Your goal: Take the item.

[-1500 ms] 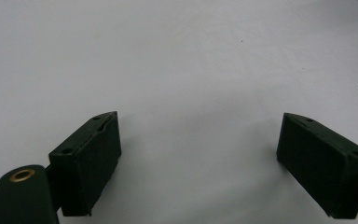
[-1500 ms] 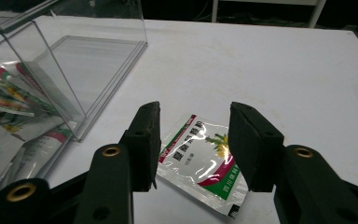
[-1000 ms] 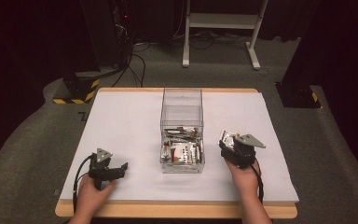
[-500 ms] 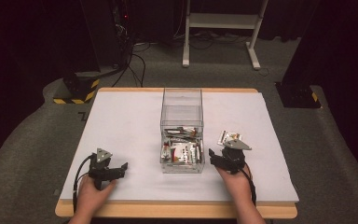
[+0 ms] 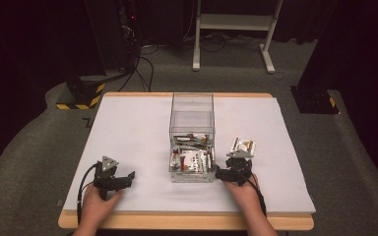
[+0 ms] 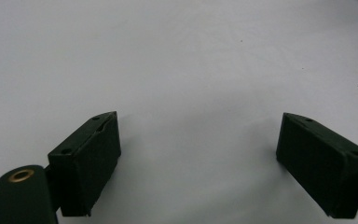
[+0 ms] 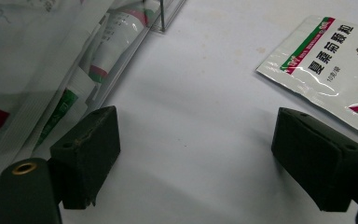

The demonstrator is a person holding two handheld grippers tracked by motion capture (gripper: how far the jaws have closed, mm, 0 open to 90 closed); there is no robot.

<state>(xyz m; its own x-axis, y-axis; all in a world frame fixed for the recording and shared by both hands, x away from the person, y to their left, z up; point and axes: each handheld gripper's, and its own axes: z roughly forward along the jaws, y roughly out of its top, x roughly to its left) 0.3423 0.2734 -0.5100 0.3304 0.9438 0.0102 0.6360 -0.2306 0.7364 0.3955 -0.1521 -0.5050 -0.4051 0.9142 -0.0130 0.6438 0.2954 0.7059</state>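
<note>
The right claw [image 7: 196, 158], jaws just opened and empty, sits near the tabletop's [image 5: 128, 132] front edge beside a sachet [image 7: 335, 60], apparently released; the left claw [image 6: 198, 158] gapes empty.

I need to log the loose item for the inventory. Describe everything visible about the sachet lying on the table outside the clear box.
The sachet is a flat, glossy white foil-like packet with a red and green stripe along one edge, dark printed characters and a red corner patch. It lies flat on the white table, right of the clear box and apart from it, just ahead of the right gripper. Nothing grips it; one of that gripper's fingers overlaps its near edge in the right gripper view, contact unclear.
</note>
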